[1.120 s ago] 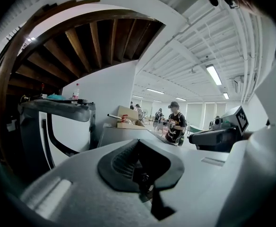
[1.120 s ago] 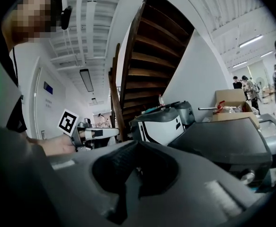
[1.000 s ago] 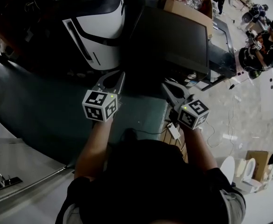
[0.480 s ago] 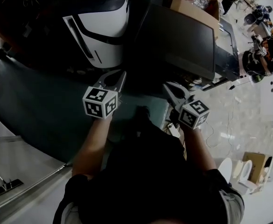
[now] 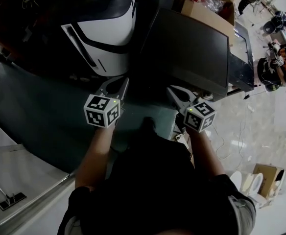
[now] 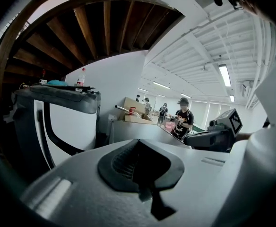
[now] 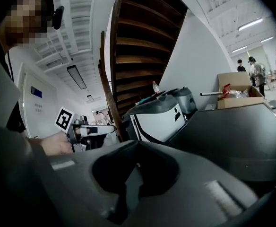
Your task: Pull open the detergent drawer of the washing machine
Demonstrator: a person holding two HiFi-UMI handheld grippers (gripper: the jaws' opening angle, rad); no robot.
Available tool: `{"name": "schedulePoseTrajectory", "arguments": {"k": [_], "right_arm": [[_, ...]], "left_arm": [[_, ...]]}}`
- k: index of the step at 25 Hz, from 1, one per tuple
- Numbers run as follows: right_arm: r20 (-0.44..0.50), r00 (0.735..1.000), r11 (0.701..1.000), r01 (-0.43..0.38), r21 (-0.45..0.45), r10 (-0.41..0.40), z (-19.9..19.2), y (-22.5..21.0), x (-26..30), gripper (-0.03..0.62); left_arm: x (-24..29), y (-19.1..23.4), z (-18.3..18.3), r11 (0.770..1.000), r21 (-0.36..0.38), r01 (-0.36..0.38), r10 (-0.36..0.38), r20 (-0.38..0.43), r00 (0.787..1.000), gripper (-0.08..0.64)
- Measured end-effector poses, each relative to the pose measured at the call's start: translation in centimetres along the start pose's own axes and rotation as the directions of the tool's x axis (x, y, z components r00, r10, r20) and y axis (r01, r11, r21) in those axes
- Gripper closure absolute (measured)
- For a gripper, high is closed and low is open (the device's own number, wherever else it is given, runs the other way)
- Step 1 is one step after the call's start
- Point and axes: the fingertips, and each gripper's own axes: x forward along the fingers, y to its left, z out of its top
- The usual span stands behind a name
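A dark grey box-shaped machine [image 5: 192, 43] stands ahead of me on the right, seen from above; no detergent drawer shows in any view. My left gripper [image 5: 125, 80] is shut and empty, held in the air short of the gap between this machine and a white machine with a black stripe [image 5: 104, 33]. My right gripper [image 5: 168, 88] is also shut and empty, just in front of the dark machine's near edge. In the left gripper view the jaws [image 6: 139, 142] are together; in the right gripper view the jaws [image 7: 137, 144] are together too, with the dark machine [image 7: 242, 131] beyond.
An open cardboard box [image 5: 206, 9] with clutter stands behind the dark machine. Cables [image 5: 231, 131] trail over the pale floor at right, where people [image 5: 275, 58] stand further off. A dark mat [image 5: 45, 116] lies under my left arm. A wooden stair [image 7: 138, 41] rises overhead.
Both grippers have moved a little forward and down toward the two machines, side by side, still shut. The machines now sit closer in the head view.
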Motion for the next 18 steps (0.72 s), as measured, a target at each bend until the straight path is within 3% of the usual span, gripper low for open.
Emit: {"name": "schedulePoseTrajectory", "arguments": {"k": [12,18], "right_arm": [[-0.095,0.995,0.999,-0.003,0.049,0.008,-0.1,-10.4,3.3,0.589],[-0.106,0.992,0.995,-0.068,0.068,0.075,0.0,-12.8,4.9,0.589]], "left_arm": [[8.1,3.7,0.8,0.998,-0.019,-0.062,0.06,-0.081,0.995,0.549],[11.2,3.7,0.5,0.996,-0.024,-0.085,0.081,-0.135,0.987,0.549]]}}
